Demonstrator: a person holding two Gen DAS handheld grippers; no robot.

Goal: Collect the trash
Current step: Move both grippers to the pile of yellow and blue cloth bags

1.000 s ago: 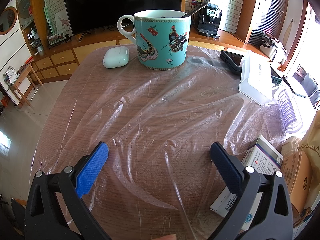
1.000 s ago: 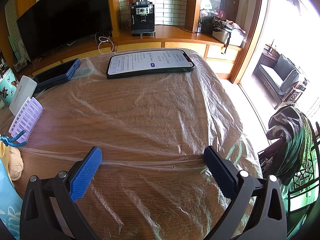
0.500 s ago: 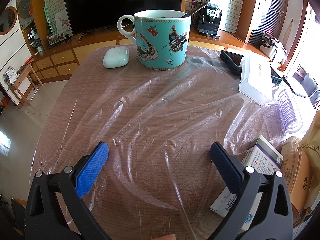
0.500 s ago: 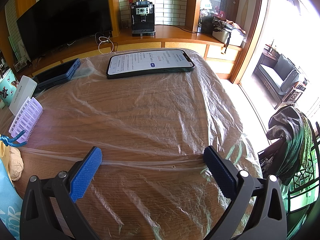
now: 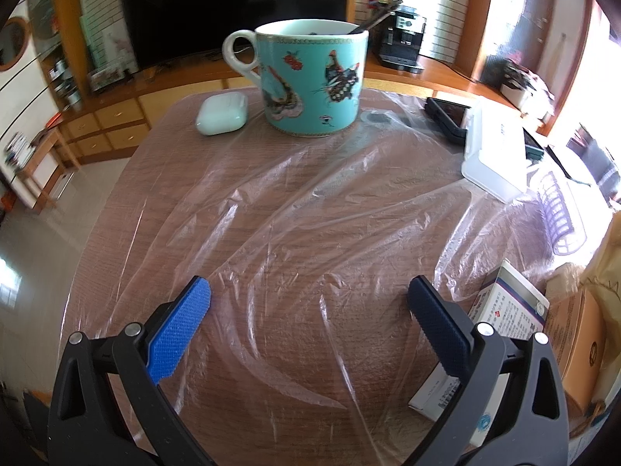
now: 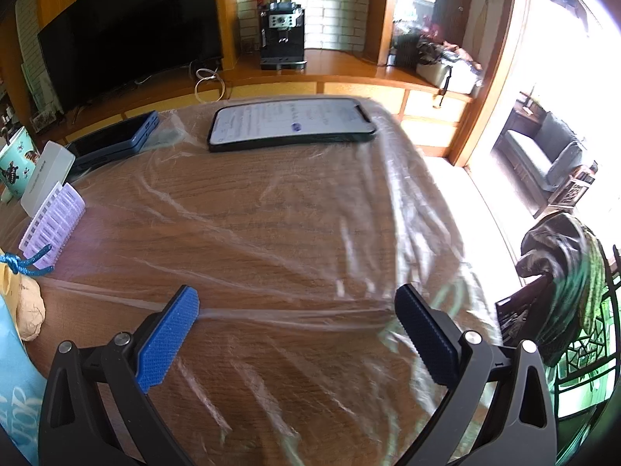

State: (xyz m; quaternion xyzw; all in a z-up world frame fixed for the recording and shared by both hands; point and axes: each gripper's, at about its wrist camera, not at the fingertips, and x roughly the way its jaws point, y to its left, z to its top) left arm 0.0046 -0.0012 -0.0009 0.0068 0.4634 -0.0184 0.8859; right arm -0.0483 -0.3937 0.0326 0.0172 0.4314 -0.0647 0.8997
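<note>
A thin sheet of clear plastic film lies crumpled over the wooden table; it also shows in the right wrist view. My left gripper is open and empty just above the film near the table's front. My right gripper is open and empty above a stretched fold of the film near the table's right end.
A turquoise butterfly mug with a spoon and a white earbud case stand at the back. A white box, small cartons, a lit phone, a dark phone, a purple comb binding and a chair with clothes surround the film.
Both views have shifted slightly: the right gripper has moved a little, with blur at the table's right edge. Nothing was taken hold of.
</note>
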